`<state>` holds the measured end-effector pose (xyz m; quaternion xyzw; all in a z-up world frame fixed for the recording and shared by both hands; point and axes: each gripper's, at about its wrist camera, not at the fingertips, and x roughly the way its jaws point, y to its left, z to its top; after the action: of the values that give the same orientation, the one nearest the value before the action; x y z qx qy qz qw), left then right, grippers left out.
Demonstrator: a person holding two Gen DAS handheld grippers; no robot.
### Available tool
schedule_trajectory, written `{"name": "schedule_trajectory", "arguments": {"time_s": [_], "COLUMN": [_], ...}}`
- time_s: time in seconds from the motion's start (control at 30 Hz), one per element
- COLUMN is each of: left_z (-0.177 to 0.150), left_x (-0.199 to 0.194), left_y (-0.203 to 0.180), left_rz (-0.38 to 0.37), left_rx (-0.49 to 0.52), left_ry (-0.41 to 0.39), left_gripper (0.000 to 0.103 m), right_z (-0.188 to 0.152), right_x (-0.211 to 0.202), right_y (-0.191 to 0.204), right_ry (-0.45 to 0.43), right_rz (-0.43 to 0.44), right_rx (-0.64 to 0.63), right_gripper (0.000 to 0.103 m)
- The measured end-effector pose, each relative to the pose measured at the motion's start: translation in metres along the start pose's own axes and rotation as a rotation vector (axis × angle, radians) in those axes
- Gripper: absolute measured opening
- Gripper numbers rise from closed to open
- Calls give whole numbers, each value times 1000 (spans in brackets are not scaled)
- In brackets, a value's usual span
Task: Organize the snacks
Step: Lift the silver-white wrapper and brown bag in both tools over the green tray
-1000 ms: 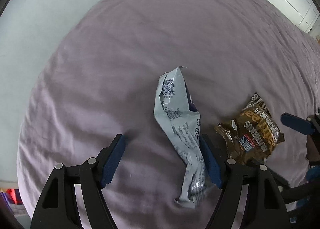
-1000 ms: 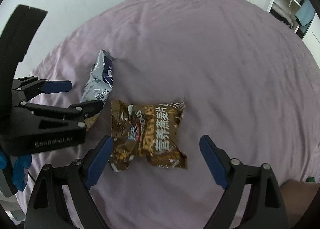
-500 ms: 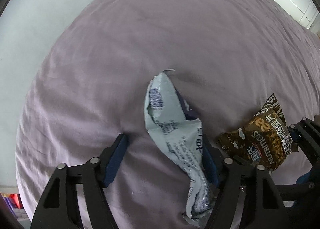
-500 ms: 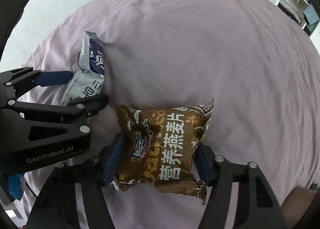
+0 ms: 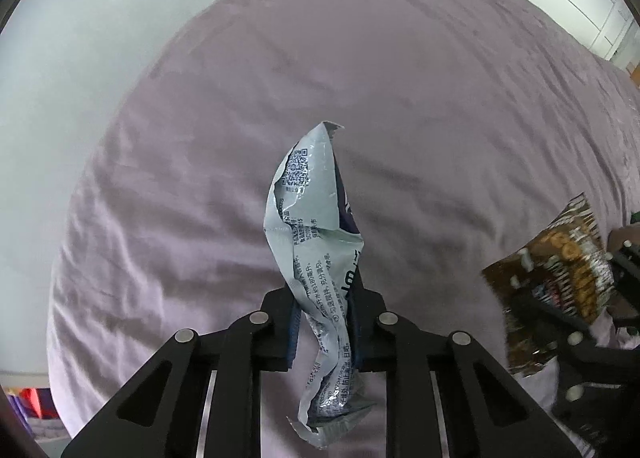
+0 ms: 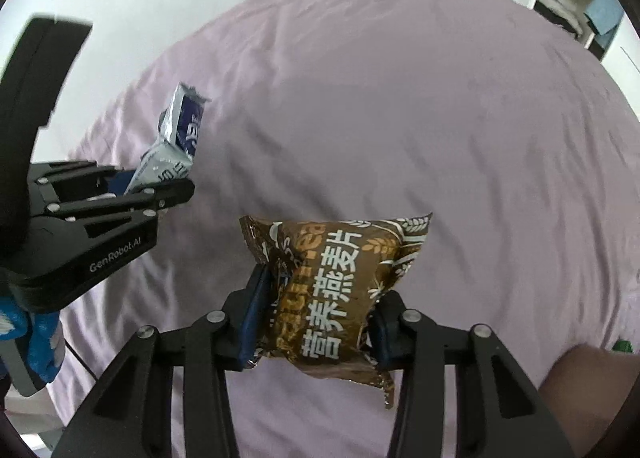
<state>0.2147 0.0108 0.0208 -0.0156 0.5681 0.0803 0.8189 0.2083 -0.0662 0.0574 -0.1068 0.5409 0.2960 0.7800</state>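
Both wrist cams down; bed [image 5: 400, 78] shared

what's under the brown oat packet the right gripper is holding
Under the brown oat packet, clamped in the right gripper, only the purple bedsheet shows. The patch of sheet directly behind the packet and the gripper's fingers is covered, so it cannot be checked.

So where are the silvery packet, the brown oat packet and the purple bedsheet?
silvery packet [image 5: 316, 258], left wrist view, printed middle.
brown oat packet [image 6: 340, 278], right wrist view, lettered front.
purple bedsheet [image 6: 440, 118], right wrist view, bare stretch.

Black fingers [image 6: 256, 310], blue pads, silver screws
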Motion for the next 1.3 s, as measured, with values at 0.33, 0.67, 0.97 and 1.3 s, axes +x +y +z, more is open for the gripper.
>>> {"name": "schedule_trajectory", "arguments": {"time_s": [0.33, 0.67, 0.97, 1.3], "left_z": [-16, -62, -79, -96], "left_x": [-89, -170, -206, -249], "left_y": [1, -45, -113, -199], "left_rz": [-22, -97, -188, -304], "left_rx": [32, 167, 314, 496], "left_ry": [-86, -146, -171, -201], "left_gripper": [16, 16, 16, 16], "right_z": [-21, -92, -149, -215], "right_x": [-96, -190, -241, -278], "right_y": [21, 32, -7, -51], "right_ry": [-98, -113, -114, -106], "right_rz": [13, 23, -34, -110], "right_rx": [-17, -49, 57, 208], "right_gripper": [0, 0, 0, 0]}}
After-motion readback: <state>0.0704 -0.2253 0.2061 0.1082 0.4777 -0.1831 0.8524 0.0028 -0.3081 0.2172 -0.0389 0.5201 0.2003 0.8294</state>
